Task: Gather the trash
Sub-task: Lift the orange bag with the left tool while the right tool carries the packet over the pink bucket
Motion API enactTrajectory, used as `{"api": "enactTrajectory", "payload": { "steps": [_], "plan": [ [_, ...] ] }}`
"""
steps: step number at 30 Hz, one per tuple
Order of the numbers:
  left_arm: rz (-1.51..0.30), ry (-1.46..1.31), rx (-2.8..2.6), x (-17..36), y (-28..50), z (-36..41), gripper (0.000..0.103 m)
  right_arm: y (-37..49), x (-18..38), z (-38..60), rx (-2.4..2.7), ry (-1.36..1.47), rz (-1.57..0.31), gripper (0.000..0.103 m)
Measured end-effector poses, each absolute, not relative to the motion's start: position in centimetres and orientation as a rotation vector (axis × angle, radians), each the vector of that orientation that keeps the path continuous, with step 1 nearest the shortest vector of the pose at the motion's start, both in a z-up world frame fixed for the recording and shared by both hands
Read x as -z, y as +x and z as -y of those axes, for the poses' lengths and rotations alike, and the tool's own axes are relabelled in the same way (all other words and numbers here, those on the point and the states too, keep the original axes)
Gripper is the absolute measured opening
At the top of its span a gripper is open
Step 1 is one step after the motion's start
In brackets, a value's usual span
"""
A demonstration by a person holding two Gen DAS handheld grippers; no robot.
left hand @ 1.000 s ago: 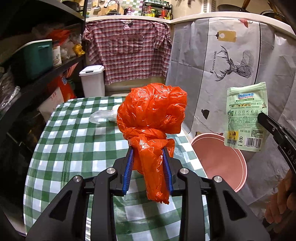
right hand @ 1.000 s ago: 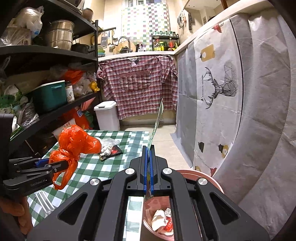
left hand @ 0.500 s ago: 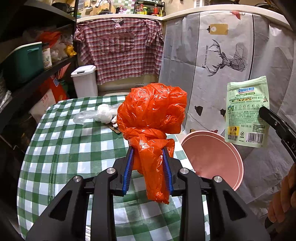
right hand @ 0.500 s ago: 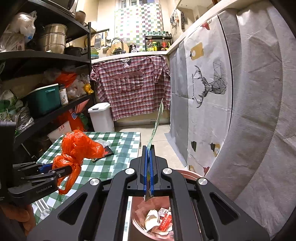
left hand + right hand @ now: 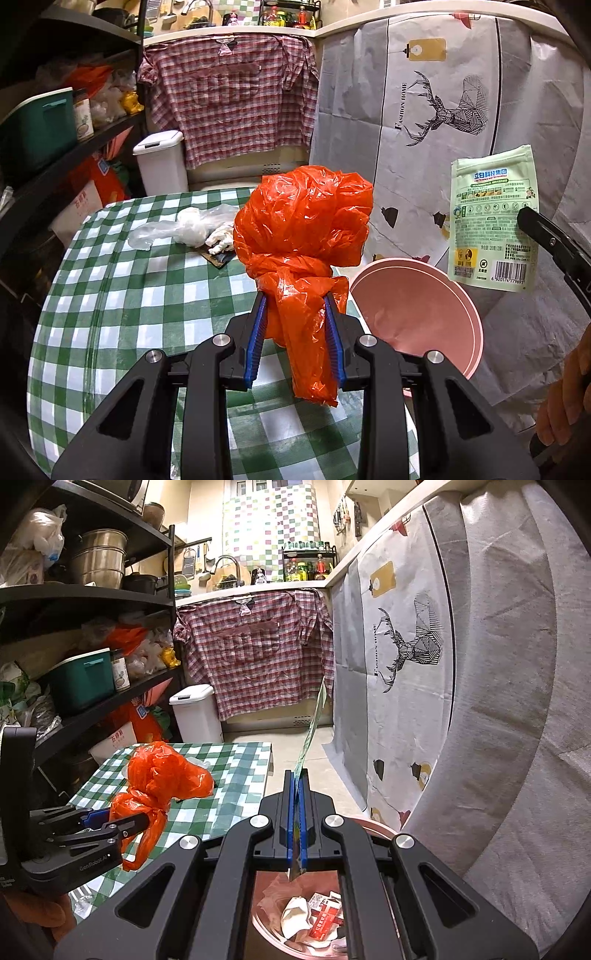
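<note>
My left gripper (image 5: 295,306) is shut on the knotted neck of a crumpled orange plastic bag (image 5: 303,225), held above the green checked table (image 5: 122,302). From the right wrist view the same orange bag (image 5: 166,775) and left gripper (image 5: 122,818) show at lower left. My right gripper (image 5: 296,779) is shut on a flat pale green pouch (image 5: 314,723), seen edge-on; the left wrist view shows that pouch (image 5: 493,218) face-on over the pink bin (image 5: 417,310). The pink bin (image 5: 380,825) below my right gripper holds crumpled paper and a red-and-white carton.
A clear plastic bag (image 5: 184,229), a white scrap and a dark wrapper (image 5: 218,254) lie on the table's far side. A white lidded bin (image 5: 160,162) stands beyond it. Dark shelving (image 5: 85,594) lines the left; a deer-print cloth (image 5: 406,657) covers the right.
Both grippers have shifted a little sideways towards the pink bin, which now shows more under the right gripper. Both grips are unchanged.
</note>
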State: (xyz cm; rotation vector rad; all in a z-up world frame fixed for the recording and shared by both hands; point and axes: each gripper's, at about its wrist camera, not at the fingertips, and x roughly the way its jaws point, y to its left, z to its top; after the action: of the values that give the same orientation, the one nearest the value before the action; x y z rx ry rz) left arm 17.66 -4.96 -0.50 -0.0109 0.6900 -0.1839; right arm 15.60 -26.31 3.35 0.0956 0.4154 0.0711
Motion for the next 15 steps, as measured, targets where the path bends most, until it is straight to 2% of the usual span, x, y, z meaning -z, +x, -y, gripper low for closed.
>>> {"api": "enactTrajectory", "payload": {
  "steps": [15],
  "plan": [
    [-0.694,0.005,0.208,0.8,18.0,6.6,0.030,15.8,-3.0,27.0,-0.057,0.100,-0.435,0.003]
  ]
}}
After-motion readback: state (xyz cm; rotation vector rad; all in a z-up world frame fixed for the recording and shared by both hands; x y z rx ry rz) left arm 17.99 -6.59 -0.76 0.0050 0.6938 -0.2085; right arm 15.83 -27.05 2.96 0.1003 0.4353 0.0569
